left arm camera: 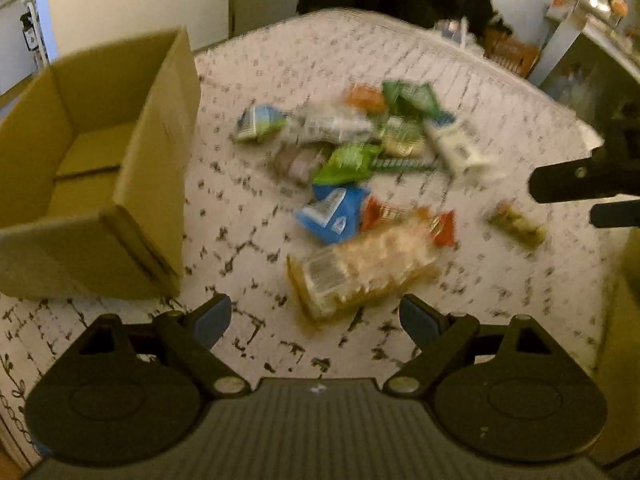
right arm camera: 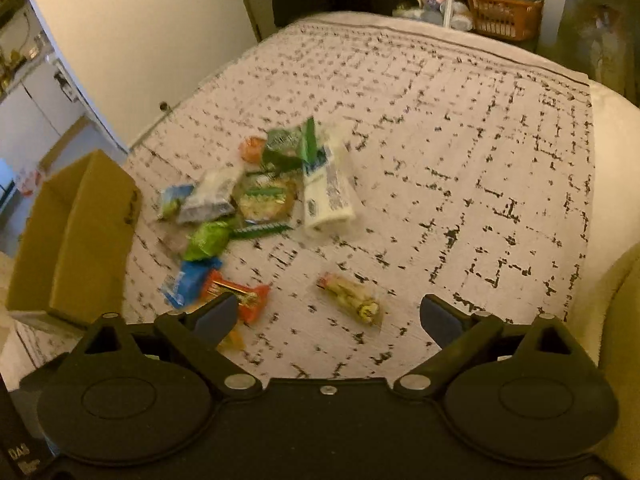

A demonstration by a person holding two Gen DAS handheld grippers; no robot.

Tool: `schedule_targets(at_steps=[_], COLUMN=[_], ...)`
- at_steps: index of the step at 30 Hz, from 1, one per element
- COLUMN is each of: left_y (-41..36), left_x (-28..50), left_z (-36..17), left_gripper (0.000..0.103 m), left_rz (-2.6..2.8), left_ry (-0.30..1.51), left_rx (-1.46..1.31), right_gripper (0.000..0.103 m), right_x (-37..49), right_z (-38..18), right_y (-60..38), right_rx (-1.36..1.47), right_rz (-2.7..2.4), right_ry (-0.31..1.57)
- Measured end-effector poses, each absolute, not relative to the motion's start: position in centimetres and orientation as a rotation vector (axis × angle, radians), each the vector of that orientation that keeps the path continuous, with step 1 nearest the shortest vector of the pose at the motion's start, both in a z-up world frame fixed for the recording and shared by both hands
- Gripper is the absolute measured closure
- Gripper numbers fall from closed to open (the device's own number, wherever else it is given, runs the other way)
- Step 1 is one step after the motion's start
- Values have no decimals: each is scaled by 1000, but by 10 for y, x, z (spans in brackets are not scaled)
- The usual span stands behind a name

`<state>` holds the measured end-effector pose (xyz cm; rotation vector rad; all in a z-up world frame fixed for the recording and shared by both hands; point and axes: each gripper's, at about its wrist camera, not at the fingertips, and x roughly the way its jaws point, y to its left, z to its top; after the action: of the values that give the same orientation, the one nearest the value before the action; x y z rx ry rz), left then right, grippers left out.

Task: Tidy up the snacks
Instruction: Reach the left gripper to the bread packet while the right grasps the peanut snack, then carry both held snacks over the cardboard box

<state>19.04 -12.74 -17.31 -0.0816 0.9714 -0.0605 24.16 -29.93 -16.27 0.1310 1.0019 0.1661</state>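
A pile of snack packets lies on a white patterned cloth (left arm camera: pixel 248 216). A clear biscuit pack (left arm camera: pixel 360 268) lies nearest my left gripper (left arm camera: pixel 316 316), which is open and empty just before it. A blue packet (left arm camera: pixel 332 212), a green packet (left arm camera: pixel 348 162) and a white pack (left arm camera: pixel 456 144) lie beyond. An empty cardboard box (left arm camera: pixel 96 184) stands open at the left. My right gripper (right arm camera: pixel 328 318) is open and empty above a small yellow-green packet (right arm camera: pixel 352 298); the red packet (right arm camera: pixel 236 294) lies by its left finger. The right gripper's fingers (left arm camera: pixel 572 180) show at the right edge of the left wrist view.
The box also shows at the left in the right wrist view (right arm camera: pixel 80 232). An orange basket (right arm camera: pixel 504 16) and clutter stand beyond the far edge of the cloth. A white wall (right arm camera: pixel 140 40) runs along the left. Bare cloth (right arm camera: pixel 480 160) spreads to the right of the pile.
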Motion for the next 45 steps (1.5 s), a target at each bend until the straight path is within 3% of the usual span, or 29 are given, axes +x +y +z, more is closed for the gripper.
schedule_targets(at_steps=[2, 10, 15, 18, 20, 21, 22, 24, 26, 45], left_y=[-127, -132, -135, -138, -140, -142, -144, -146, -150, -118], left_x=[196, 212, 221, 222, 222, 220, 219, 217, 216, 169], left_z=[-181, -189, -188, -188, -188, -188, -188, -184, -179, -112], left_gripper=[13, 12, 13, 13, 22, 32, 42, 59, 65, 67], left_rz=[-43, -48, -45, -46, -53, -63, -68, -71, -70, -28], left_ry=[987, 938, 927, 914, 900, 884, 878, 893, 923, 832], left_rx=[-82, -37, -38, -34, -39, -39, -34, -42, -34, -130], right_gripper=[13, 13, 21, 33, 47, 52, 63, 70, 78, 80], right_x=[246, 262, 267, 267, 266, 265, 264, 261, 257, 225], right_z=[-170, -197, -207, -207, -206, -205, -205, -202, -201, -155], right_y=[-300, -284, -280, -278, -276, -275, -275, -275, -273, -227], right_rx=[105, -118, -195, -210, -215, -216, -218, -215, -216, -179], right_rz=[156, 101, 84, 100, 119, 132, 144, 146, 157, 232], right_ry=[1019, 1059, 1043, 1014, 1007, 1005, 1004, 1002, 1002, 863])
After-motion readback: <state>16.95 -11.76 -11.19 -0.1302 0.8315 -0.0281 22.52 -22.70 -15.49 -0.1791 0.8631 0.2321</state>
